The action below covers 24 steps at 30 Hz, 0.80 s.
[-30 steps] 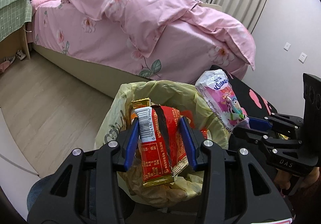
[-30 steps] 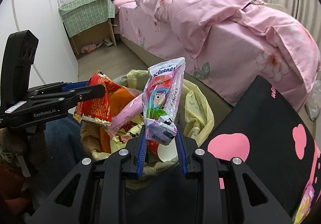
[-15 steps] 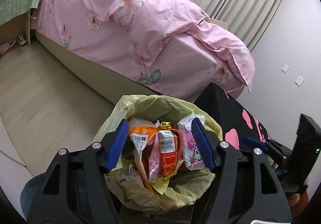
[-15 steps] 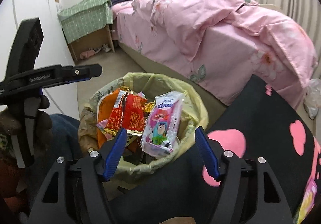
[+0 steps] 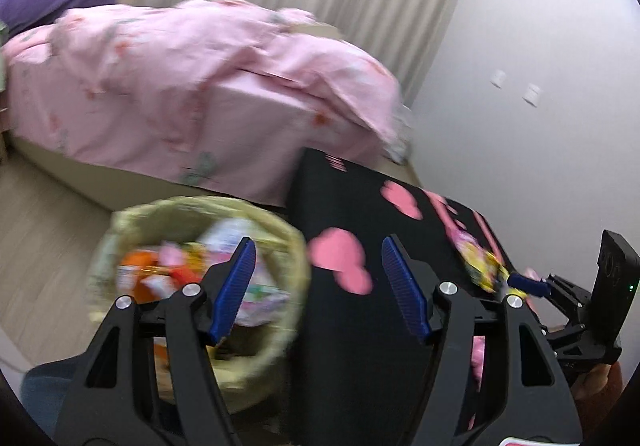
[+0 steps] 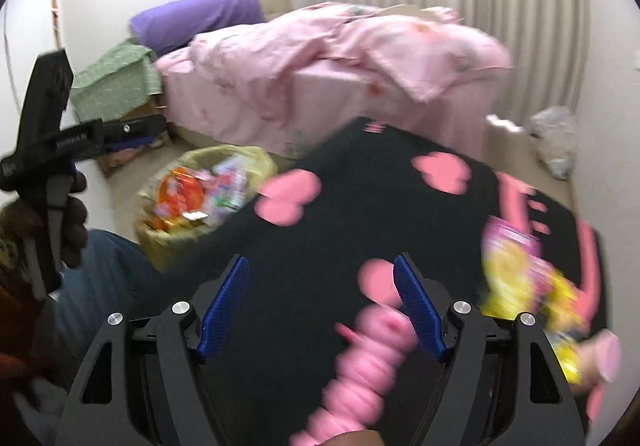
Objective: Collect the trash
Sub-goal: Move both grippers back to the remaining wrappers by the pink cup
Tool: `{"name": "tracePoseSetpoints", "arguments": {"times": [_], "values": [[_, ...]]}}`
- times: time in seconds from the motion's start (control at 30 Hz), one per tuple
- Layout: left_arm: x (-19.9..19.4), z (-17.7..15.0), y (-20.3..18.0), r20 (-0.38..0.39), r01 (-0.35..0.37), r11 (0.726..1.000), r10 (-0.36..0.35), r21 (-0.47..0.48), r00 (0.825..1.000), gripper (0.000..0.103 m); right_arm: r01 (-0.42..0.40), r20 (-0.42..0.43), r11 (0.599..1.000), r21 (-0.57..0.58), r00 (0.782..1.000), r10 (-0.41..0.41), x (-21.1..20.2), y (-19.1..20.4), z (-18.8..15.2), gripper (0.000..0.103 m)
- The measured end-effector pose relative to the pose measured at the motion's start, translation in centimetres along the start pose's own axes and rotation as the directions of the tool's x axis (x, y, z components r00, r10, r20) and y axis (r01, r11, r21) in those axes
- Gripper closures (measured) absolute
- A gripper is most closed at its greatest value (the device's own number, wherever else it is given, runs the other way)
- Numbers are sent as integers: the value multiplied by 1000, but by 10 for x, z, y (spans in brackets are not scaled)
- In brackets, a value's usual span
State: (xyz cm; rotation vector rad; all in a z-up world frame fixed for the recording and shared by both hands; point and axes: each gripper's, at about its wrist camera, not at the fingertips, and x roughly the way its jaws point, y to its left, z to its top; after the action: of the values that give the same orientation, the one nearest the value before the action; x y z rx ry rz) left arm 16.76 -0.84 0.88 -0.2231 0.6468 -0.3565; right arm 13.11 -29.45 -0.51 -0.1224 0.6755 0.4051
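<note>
We see the bin (image 5: pixel 192 286) lined with a yellowish bag at lower left of the left wrist view, heaped with orange, red and pink wrappers (image 6: pixel 200 190), standing on the floor beside the black surface (image 5: pixel 360 214) with pink shapes. Our left tool (image 5: pixel 316 286) gapes wide and holds nothing; our right tool (image 6: pixel 320 306) has just been opening and is empty too. A blurred yellow-and-pink packet (image 6: pixel 528 270) lies on the surface at right.

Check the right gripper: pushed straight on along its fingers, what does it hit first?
Probably the black cloth with pink shapes: it fills the gap of the open right gripper. The pink wrapper lies nearer, low between the fingers; blur hides depth.
</note>
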Motion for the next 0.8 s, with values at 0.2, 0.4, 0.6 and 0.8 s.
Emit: {"name": "tracePoseSetpoints", "arguments": {"times": [0.2,0.4,0.6,0.8], "values": [[47,-11,-85,-117,143,983,-129,115,985,41,173,20,982,80,984,-175,-48,-54,-45,32],[94,-28,-161,-231,258,945,-210,201,950,41,269,15,945,184,961,-276,-78,-101,-85,32],[131,-45,-218,-332,332,904,-236,269,913,41,405,-15,870,283,908,-418,-99,-140,-121,32],[160,-67,-267,-482,427,858,-256,287,838,41,425,-35,828,365,895,-444,-115,-172,-149,32]]}}
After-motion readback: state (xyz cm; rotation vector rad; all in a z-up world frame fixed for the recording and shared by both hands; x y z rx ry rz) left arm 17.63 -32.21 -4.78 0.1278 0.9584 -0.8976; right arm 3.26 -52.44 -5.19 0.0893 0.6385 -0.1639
